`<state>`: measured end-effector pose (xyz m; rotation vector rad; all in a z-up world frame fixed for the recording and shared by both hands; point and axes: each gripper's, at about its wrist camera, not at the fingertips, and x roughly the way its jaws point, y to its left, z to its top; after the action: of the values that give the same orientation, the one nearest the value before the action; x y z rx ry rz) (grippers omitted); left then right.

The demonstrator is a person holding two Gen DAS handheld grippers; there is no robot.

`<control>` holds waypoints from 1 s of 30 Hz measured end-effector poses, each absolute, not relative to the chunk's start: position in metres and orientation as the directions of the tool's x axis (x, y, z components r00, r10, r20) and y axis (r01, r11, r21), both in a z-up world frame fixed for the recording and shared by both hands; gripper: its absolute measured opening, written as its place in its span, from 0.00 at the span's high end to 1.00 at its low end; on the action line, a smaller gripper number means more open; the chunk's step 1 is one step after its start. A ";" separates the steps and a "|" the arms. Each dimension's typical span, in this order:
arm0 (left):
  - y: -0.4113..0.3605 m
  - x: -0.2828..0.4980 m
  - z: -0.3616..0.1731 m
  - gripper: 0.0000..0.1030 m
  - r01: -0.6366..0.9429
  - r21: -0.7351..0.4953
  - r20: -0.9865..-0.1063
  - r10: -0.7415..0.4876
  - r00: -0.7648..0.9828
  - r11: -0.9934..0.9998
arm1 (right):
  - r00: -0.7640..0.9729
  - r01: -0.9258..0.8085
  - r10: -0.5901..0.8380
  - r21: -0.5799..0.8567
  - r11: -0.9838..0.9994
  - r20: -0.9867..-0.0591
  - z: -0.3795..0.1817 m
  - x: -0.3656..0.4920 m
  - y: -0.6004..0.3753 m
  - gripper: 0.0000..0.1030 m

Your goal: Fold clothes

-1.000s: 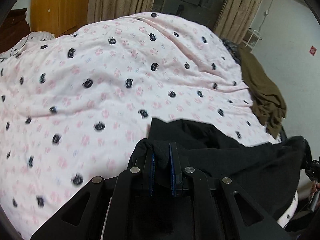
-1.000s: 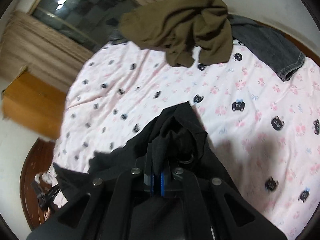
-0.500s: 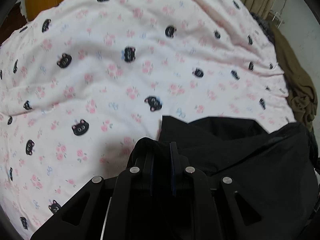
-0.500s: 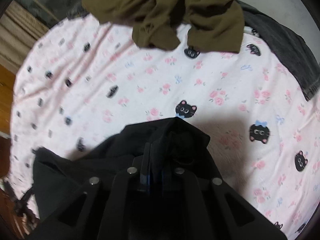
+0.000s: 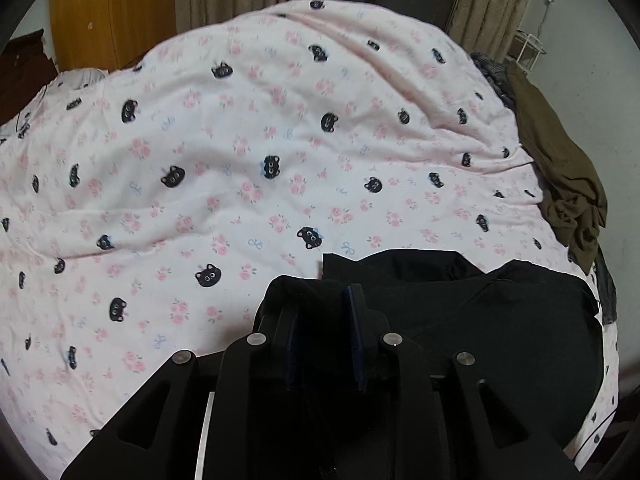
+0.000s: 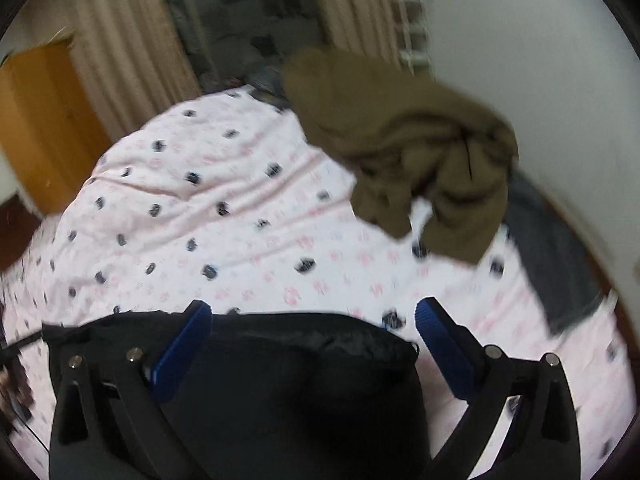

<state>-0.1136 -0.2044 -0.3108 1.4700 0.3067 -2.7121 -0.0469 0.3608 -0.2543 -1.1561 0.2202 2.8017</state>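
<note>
The right tongs have just sprung wide, releasing the black fabric garment; the left tongs, loosening, pinch its corner beside the olive crumpled cloth; folding barely begun.

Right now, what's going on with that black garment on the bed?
A person with a gripper in each hand is folding a black garment on the bed's pink cat-print cover. The left gripper has a fold of the black cloth between its fingers, and its jaws have just been easing open. The right gripper has just sprung wide open, fingers apart over the garment's edge, holding nothing. An olive garment and a grey one lie bunched beyond it, unfolded.
</note>
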 end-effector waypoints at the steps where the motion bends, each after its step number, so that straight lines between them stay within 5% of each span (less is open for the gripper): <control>1: -0.206 -0.113 -0.310 0.81 0.137 -0.165 -0.833 0.063 -0.549 -0.977 | -0.699 -0.103 0.036 0.051 -0.993 -0.714 -0.253 -0.041 0.338 0.00; 6: -0.205 -0.128 -0.319 0.81 0.144 -0.171 -0.857 0.075 -0.509 -0.975 | -0.657 0.110 -0.053 -0.026 -0.994 -0.752 -0.285 -0.008 0.224 0.00; 9: -0.200 -0.134 -0.327 0.79 0.133 -0.162 -0.868 0.077 -0.490 -0.978 | -0.604 0.177 -0.150 0.052 -0.983 -0.783 -0.333 0.005 0.173 0.01; 12: -0.195 -0.131 -0.337 0.72 0.111 -0.138 -0.870 0.067 -0.488 -0.984 | -0.569 0.174 -0.196 0.116 -0.978 -0.799 -0.365 -0.004 0.146 0.01; 24: -0.202 -0.170 -0.376 0.70 0.123 -0.212 -0.880 0.134 -0.456 -0.970 | -0.340 0.047 -0.103 0.093 -0.995 -0.935 -0.466 -0.052 0.148 0.00; 30: -0.189 -0.181 -0.383 0.55 0.082 -0.222 -0.888 0.167 -0.429 -0.972 | -0.274 0.041 -0.090 0.082 -0.996 -0.957 -0.485 -0.061 0.150 0.00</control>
<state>-0.1814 -0.1887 -0.3828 1.7047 0.3722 -2.6730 -0.0606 0.1505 -0.4850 -1.9392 0.0659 2.5746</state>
